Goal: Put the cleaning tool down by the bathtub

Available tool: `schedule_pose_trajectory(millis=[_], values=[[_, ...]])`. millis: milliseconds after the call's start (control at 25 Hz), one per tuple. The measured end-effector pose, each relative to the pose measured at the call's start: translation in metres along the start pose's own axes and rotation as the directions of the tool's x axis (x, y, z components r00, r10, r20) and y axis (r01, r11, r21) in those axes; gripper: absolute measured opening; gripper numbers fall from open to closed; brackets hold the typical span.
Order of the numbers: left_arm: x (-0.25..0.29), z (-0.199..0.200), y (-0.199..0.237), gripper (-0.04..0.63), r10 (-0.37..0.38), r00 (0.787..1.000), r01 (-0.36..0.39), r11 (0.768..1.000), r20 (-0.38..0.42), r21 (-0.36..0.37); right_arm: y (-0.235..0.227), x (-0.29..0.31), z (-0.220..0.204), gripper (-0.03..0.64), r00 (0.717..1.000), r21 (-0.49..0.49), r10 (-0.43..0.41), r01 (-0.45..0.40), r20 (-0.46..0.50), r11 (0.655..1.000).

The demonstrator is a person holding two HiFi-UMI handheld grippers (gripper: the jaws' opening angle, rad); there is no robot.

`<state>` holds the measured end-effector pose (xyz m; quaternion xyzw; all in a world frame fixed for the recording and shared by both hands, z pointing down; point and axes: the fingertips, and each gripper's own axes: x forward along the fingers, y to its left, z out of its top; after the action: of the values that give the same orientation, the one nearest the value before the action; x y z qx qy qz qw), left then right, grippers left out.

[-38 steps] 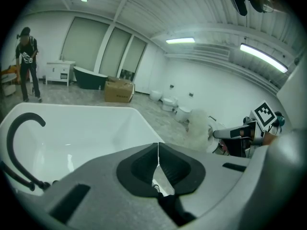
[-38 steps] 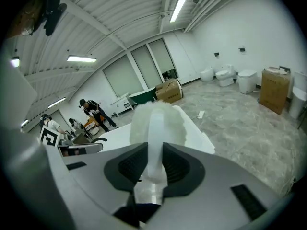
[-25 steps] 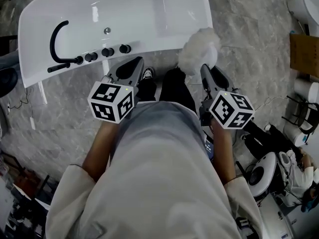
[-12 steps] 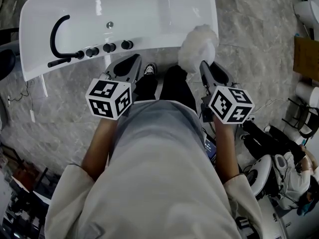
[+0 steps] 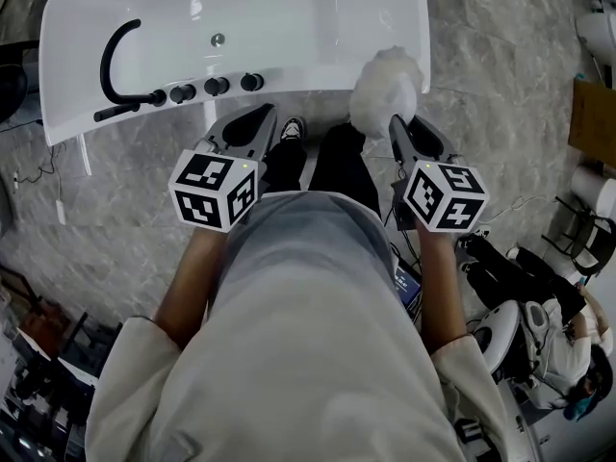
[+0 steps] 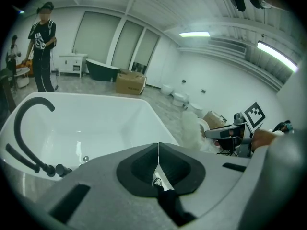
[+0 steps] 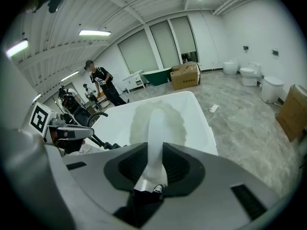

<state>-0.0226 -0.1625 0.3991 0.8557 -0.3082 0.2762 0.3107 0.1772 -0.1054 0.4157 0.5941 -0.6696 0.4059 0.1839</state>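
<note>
Right gripper (image 7: 154,151) clamped on the smooth white handle of the duster (image 5: 385,87); its fluffy white head sits just ahead, over the bathtub (image 5: 289,27) corner. Left gripper (image 6: 158,150) closed, empty.

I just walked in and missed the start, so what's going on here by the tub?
A person stands at a white bathtub with a gripper in each hand. The right gripper is shut on the handle of a fluffy white cleaning tool, whose head is held up at the tub's near corner; it has not been put down yet. The left gripper is shut with nothing in it, held in front of the tub.
</note>
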Motion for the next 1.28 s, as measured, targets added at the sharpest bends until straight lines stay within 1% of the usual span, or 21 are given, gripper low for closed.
schedule_pose_trajectory(millis=[240, 520, 800, 1040, 1280], values=[[-0.002, 0.001, 0.006, 0.009, 0.005, 1.0, -0.005, 1.0, -0.005, -0.016, 0.001, 0.014, -0.002, 0.087, 0.999, -0.038, 0.008, -0.01, -0.045, 0.999], [-0.007, -0.007, 0.016, 0.009, 0.025, 1.0, -0.025, 0.999, -0.004, -0.039, 0.001, 0.033, -0.011, 0.087, 0.994, -0.14, 0.006, -0.021, -0.11, 0.99], [-0.01, -0.015, 0.021, 0.009, 0.04, 0.999, -0.041, 0.997, -0.01, -0.066, 0.001, 0.05, -0.017, 0.087, 0.985, -0.247, 0.006, -0.05, -0.173, 0.968], [-0.012, -0.018, 0.022, 0.009, 0.053, 0.999, -0.054, 0.995, -0.011, -0.085, 0.0, 0.063, -0.024, 0.087, 0.972, -0.325, 0.016, -0.094, -0.234, 0.941], [-0.015, -0.023, 0.022, 0.009, 0.068, 0.998, -0.07, 0.993, -0.015, -0.098, -0.002, 0.071, -0.03, 0.087, 0.961, -0.373, 0.024, -0.13, -0.275, 0.919]])
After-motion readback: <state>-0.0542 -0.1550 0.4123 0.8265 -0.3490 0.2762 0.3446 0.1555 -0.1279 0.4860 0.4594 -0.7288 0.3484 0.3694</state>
